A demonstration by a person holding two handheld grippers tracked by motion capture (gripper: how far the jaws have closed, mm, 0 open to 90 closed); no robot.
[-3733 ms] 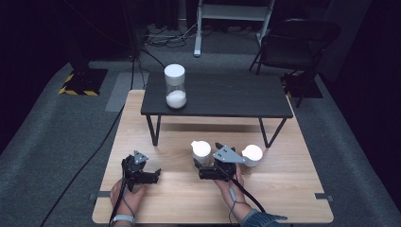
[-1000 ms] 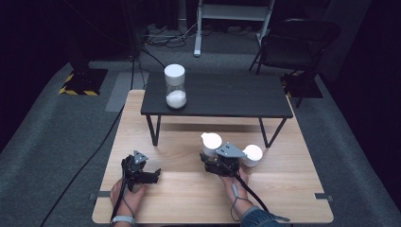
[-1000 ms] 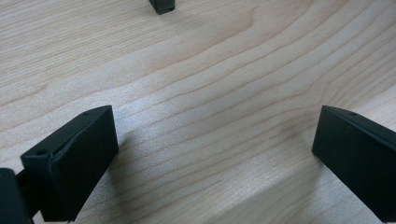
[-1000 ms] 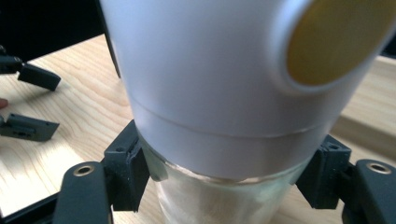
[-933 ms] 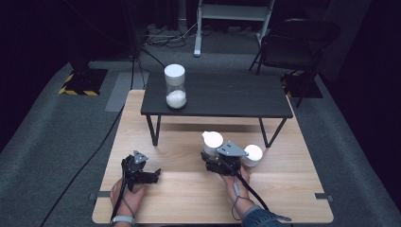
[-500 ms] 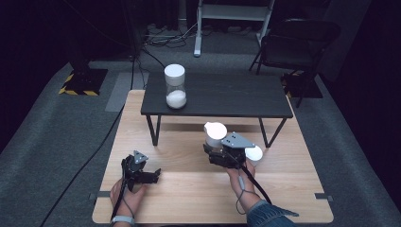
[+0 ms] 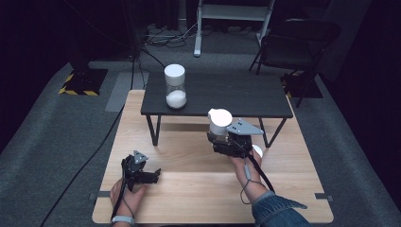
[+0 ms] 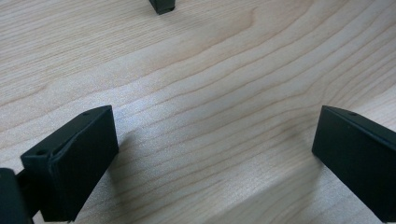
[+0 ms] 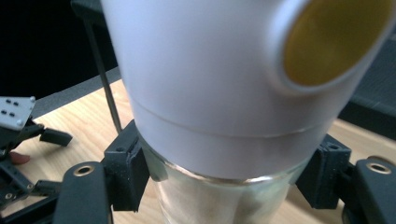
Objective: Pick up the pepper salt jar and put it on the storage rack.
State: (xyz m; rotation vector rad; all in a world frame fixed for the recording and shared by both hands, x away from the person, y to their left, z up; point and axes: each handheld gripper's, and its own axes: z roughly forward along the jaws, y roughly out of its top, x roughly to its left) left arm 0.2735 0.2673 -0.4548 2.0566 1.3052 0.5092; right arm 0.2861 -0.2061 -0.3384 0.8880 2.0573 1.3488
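While fingers clamp jar (image 7: 219, 124) — right gripper (image 7: 222, 142) risen, left (image 7: 146, 176) unmoved.

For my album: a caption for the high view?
Right tongs lift a white-capped jar before a black bench; left tongs rest open.

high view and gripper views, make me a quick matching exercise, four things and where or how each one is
Things:
1. right gripper
2. left gripper
3. jar with white powder
4. round white lid

States:
a. stands on the black bench
b. lies on the wooden table by the right hand
c. jaws open, nothing between them
d. shut on a white-capped glass jar

Pairs: 1-d, 2-c, 3-a, 4-b
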